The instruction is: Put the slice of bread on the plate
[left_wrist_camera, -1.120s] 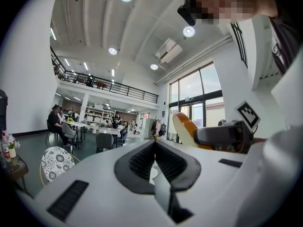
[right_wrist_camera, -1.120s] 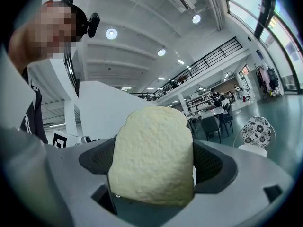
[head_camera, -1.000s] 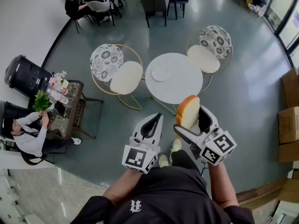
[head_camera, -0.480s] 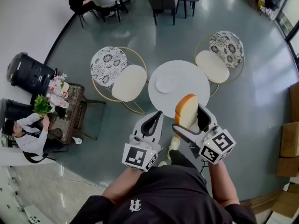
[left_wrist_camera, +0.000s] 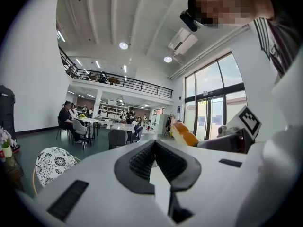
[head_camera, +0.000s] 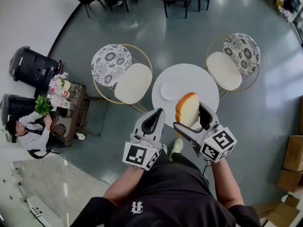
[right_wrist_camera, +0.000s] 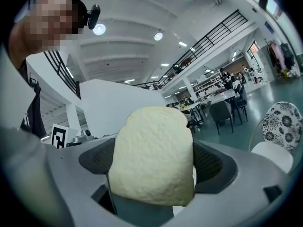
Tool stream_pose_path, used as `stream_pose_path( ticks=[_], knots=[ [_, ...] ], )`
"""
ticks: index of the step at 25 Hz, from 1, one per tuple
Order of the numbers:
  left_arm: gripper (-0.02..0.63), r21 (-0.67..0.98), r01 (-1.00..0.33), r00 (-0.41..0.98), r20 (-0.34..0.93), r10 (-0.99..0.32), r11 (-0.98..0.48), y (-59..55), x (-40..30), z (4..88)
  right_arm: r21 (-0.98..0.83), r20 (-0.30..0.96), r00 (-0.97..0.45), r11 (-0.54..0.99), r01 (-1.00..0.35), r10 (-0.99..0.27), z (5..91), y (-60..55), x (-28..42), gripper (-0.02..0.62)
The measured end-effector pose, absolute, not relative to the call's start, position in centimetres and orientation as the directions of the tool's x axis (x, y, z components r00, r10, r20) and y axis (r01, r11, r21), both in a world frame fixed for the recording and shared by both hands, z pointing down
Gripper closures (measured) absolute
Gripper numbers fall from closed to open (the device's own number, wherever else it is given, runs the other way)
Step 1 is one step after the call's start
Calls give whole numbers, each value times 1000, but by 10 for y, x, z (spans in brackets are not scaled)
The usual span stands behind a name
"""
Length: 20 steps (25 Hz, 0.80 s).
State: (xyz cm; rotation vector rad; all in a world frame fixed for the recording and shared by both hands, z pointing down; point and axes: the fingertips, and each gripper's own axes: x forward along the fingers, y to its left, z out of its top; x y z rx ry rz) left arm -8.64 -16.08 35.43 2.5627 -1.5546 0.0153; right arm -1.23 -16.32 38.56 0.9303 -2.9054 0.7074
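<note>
Bread slice (head_camera: 188, 110) stands upright in the right claw (head_camera: 193, 120), pinched flat between its two dark pads, with the tan crust on top and the pale face turned toward the person. It is held in the air over the near edge of the round white surface (head_camera: 201, 77). From the head view, how high it is above that edge cannot be judged. Its lower end is covered there by the nearer jaw. In the right gripper view the slice (right_wrist_camera: 154, 155) fills the gap between the jaws and blocks whatever lies straight ahead. The plate (head_camera: 170, 90) sits on the surface, up and to the left of the bread and apart from it. It is white on white, so its rim is faint. The left claw (head_camera: 154, 122) is beside the right one, its jaws shut together on nothing. In its own view the bread shows only as an orange crust edge (left_wrist_camera: 182, 132) at the right. A patterned chair (right_wrist_camera: 281, 122) is cut off by the frame edge.
</note>
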Motion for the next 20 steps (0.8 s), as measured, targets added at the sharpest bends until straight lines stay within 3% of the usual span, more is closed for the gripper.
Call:
stream_pose_path(
  ticks=[11, 20],
  knots=[
    [600, 118, -857, 512, 89, -855, -501, -256, -105, 396, -448, 212, -790, 661, -602, -576, 447, -247, -37, 84],
    [601, 107, -844, 535, 94, -840, -526, -310, -127, 466, -422, 327, -751, 623, -659, -573, 561, -295, -62, 84]
  ],
)
